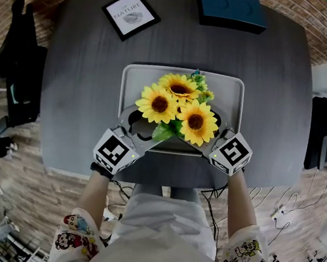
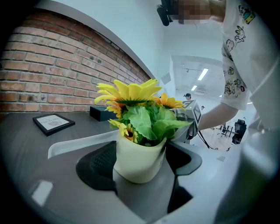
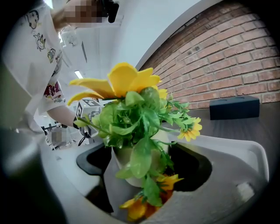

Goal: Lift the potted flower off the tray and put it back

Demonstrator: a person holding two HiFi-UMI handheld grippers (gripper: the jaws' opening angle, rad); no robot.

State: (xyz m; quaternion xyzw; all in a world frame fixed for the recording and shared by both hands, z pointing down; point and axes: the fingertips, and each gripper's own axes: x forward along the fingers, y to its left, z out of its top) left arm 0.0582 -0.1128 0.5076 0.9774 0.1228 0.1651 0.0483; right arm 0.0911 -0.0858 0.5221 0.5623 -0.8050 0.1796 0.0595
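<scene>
Black jaws on your left gripper [image 2: 141,151] stood wide apart with the cream pot [image 2: 135,168] of the potted flower [image 1: 177,107] between them. The pads were just beside its wall on either side, and I saw no squeeze on it. Your right gripper [image 3: 142,159] was the same: jaws spread and that pot between them, though leaves covered the pad edges there. Both claws came in from the near corners of the tray [image 1: 231,85], with the marker cubes [image 1: 115,150] toward you.

The pot stood upright inside the grey tray, toward its near edge. The grippers hid its base, so I judged rather than saw that it rested on the tray floor. The tray lay mid-way across the dark grey table [image 1: 79,72].

By my reading you were at the very start. The reach was done and both claws were set round the pot. The clamp, the lift, the return and the release were all left.

As for writing, the framed picture [image 1: 131,15] at the far left carried a word that looked like "NATURE"; its smaller print was too small to read. The dark teal box [image 1: 230,9] showed no legible label, and the cubes bore only square patterns.
</scene>
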